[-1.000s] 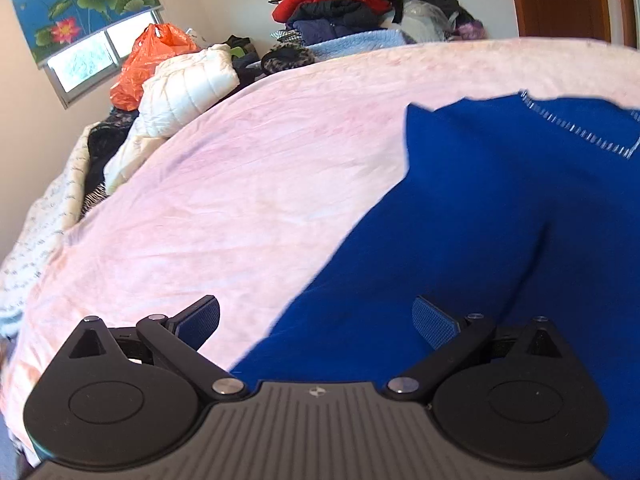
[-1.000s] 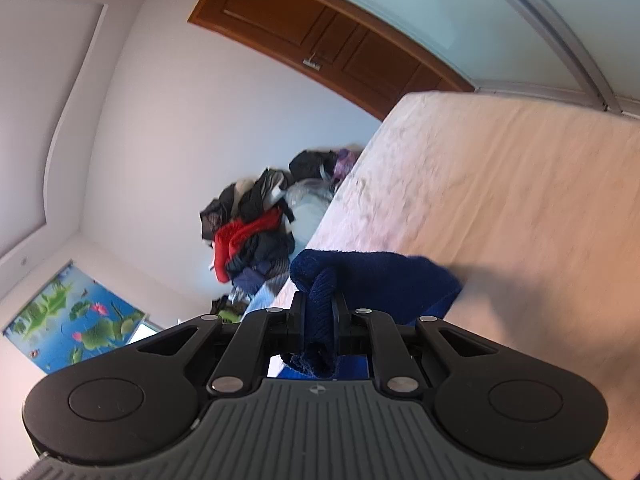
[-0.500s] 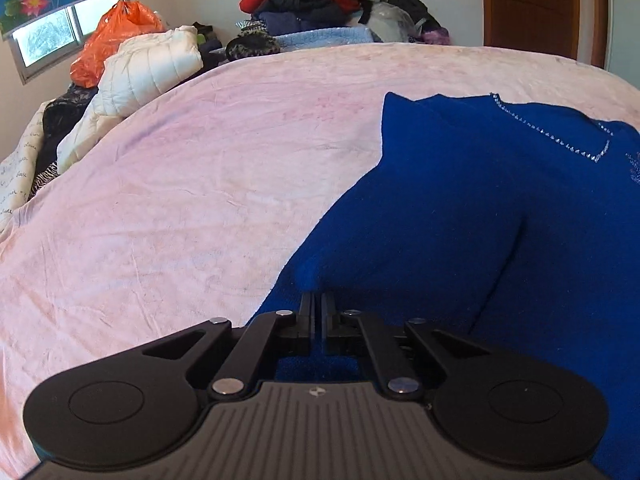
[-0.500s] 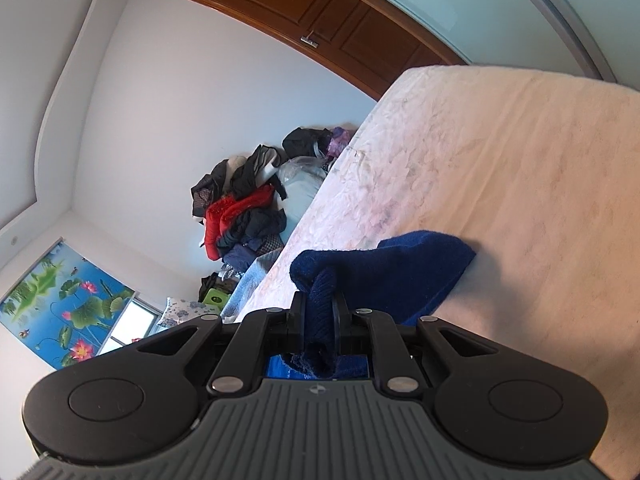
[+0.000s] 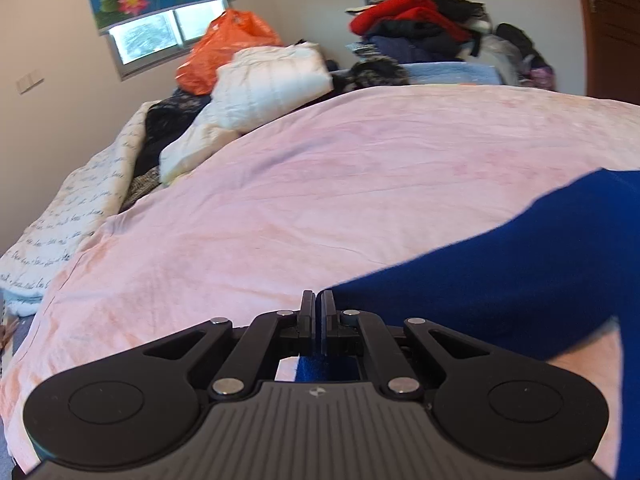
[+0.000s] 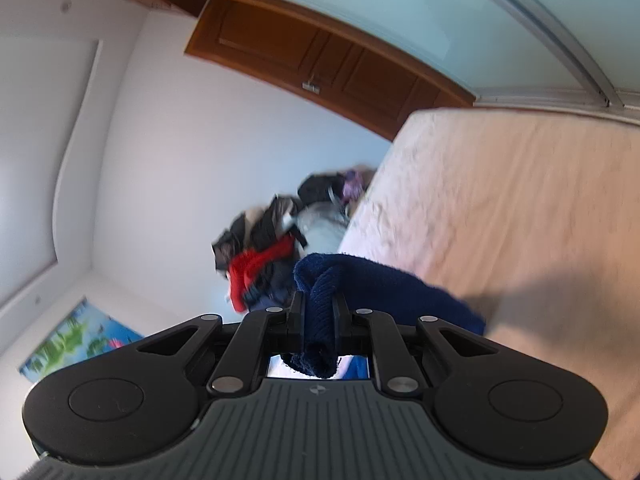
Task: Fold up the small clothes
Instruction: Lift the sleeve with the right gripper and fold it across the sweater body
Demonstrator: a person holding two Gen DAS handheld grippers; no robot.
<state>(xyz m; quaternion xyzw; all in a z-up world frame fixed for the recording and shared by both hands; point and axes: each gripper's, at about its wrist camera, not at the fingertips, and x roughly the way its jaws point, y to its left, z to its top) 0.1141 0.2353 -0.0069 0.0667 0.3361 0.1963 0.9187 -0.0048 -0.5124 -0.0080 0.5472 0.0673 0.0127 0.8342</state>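
Observation:
A dark blue knitted sweater (image 5: 520,276) lies on the pink bedspread (image 5: 320,184) and stretches from my left gripper off to the right. My left gripper (image 5: 319,308) is shut on the sweater's edge, and a strip of blue cloth shows below its pads. In the right wrist view, my right gripper (image 6: 319,312) is shut on a thick bunched fold of the same sweater (image 6: 384,284), held above the bed (image 6: 520,208). The camera there is rolled, so the bed stands on the right.
A white padded jacket (image 5: 272,80) and an orange plastic bag (image 5: 228,48) sit at the bed's far left. A heap of red and dark clothes (image 5: 424,28) is piled at the far end. A printed quilt (image 5: 72,216) hangs off the left side. Wooden cupboards (image 6: 320,56) line the wall.
The left gripper went from open to shut on the sweater's edge, then drew it leftwards, so the blue cloth now fills only the right. The right gripper rose a little with its fold.

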